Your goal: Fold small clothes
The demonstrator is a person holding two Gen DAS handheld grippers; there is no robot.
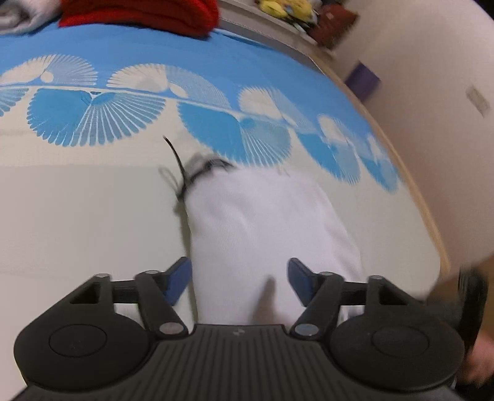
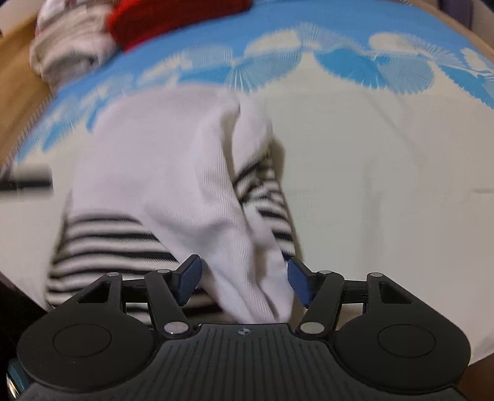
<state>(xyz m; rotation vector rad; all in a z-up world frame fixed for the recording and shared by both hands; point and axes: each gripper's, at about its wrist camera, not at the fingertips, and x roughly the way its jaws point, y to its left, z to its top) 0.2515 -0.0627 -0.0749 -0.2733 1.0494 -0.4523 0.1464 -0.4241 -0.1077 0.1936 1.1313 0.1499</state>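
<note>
White cloth lying near on patterned counter, running between left tongs and right tongs, both gaping apart; possibly slipping free, folds bunching, unless clamped.

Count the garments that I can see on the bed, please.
3, maybe more hidden. The white garment lies between both grippers' open fingers, the red one at the far edge, and a pale bundle beside the red one.
</note>
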